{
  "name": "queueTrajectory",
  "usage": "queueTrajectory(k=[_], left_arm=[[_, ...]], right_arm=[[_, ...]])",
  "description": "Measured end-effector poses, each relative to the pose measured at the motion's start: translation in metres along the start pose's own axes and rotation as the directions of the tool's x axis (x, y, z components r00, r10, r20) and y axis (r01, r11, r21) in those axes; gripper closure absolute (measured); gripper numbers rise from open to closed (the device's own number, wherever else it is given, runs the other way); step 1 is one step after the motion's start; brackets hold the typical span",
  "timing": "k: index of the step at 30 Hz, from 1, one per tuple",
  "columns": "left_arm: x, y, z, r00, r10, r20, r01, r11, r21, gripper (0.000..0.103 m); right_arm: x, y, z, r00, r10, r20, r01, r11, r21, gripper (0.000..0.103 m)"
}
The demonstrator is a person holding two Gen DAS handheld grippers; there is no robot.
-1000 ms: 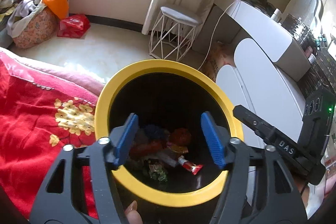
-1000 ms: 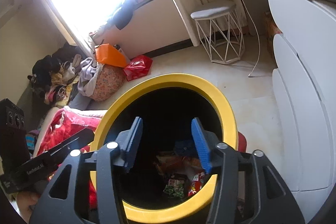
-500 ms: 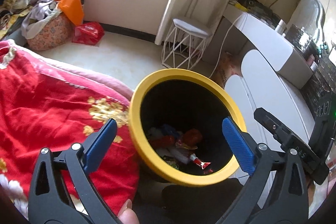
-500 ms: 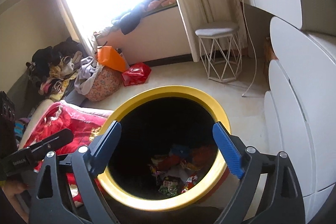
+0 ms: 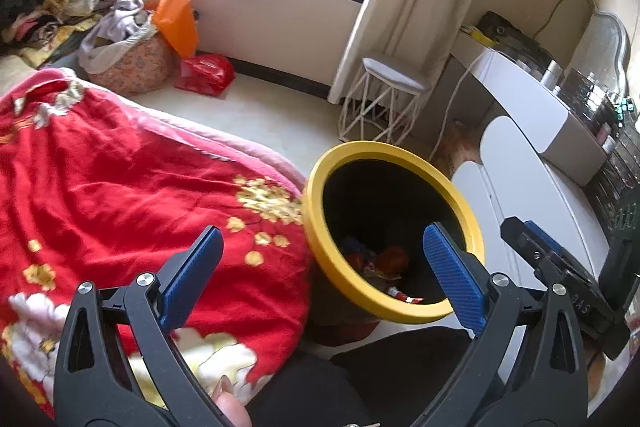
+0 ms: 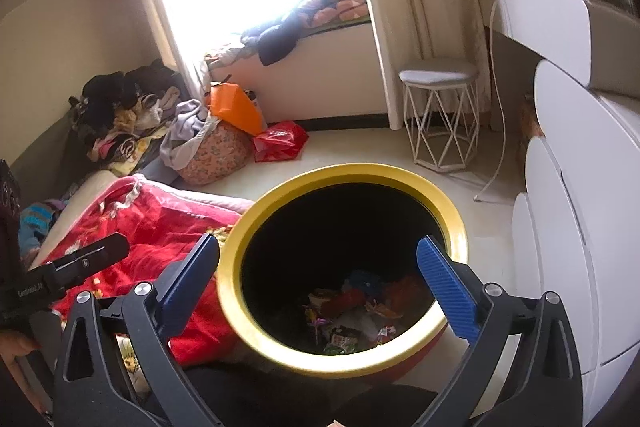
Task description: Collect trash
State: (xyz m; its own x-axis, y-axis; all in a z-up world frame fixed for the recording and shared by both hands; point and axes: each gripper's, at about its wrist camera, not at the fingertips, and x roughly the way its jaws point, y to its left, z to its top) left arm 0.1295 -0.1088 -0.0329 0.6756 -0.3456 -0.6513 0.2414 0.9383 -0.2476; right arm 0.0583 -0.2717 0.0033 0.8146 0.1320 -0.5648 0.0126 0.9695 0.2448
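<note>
- Left wrist view. The left gripper (image 5: 322,267) has its blue fingers (image 5: 191,277) spread as wide as they go, with nothing between them. Behind and to the right of the gap stands the trash bin (image 5: 320,251), black inside with a broad yellow rim, on the floor just beside the bed's red quilt (image 5: 120,187). Wrappers (image 5: 384,263) lie at its bottom: a red piece, a blue piece and a small red-and-white packet. The right gripper (image 5: 552,267) shows at the right edge, seen side-on.
- Right wrist view. The right gripper (image 6: 320,273) has its jaws still opening, already near their widest, and holds nothing; the bin's mouth fills the gap between its fingers (image 6: 446,289). The trash bin (image 6: 236,287) shows a shallow layer of mixed wrappers (image 6: 352,311), red, blue, green and white, well below the rim.
- Progress, as a judgement. With trash lying in the bin and both grippers empty, a drop-off appears complete. No loose trash is plainly visible on the quilt or on the floor (image 6: 352,147); whether the red bag (image 6: 280,141) by the window seat counts as trash cannot be told, so what remains is uncertain.
</note>
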Motion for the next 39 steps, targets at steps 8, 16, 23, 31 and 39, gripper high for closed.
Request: queueTrajectory(k=[8, 16, 23, 31, 39], left_arm=[[-0.029, 0.018, -0.018, 0.996, 0.081, 0.048, -0.08, 0.997, -0.023, 0.011], [-0.058, 0.026, -0.04, 0.983, 0.148, 0.109, -0.148, 0.989, -0.013, 0.011], [-0.088, 0.029, -0.054, 0.955, 0.214, 0.206, -0.217, 0.976, -0.007, 0.011], [-0.103, 0.037, -0.067, 0.932, 0.234, 0.278, -0.244, 0.97, 0.001, 0.011], [-0.104, 0.042, -0.07, 0.936, 0.223, 0.273, -0.23, 0.973, -0.008, 0.011]], right_arm=[[-0.02, 0.028, -0.008, 0.998, 0.019, 0.06, -0.013, 0.995, -0.098, 0.007], [-0.036, 0.051, -0.024, 0.989, 0.044, 0.142, -0.024, 0.99, -0.142, 0.007], [-0.064, 0.07, -0.035, 0.956, 0.08, 0.282, -0.034, 0.986, -0.164, 0.007], [-0.076, 0.074, -0.044, 0.928, 0.078, 0.365, -0.014, 0.985, -0.174, 0.007], [-0.079, 0.077, -0.049, 0.92, 0.073, 0.385, -0.001, 0.983, -0.185, 0.006]])
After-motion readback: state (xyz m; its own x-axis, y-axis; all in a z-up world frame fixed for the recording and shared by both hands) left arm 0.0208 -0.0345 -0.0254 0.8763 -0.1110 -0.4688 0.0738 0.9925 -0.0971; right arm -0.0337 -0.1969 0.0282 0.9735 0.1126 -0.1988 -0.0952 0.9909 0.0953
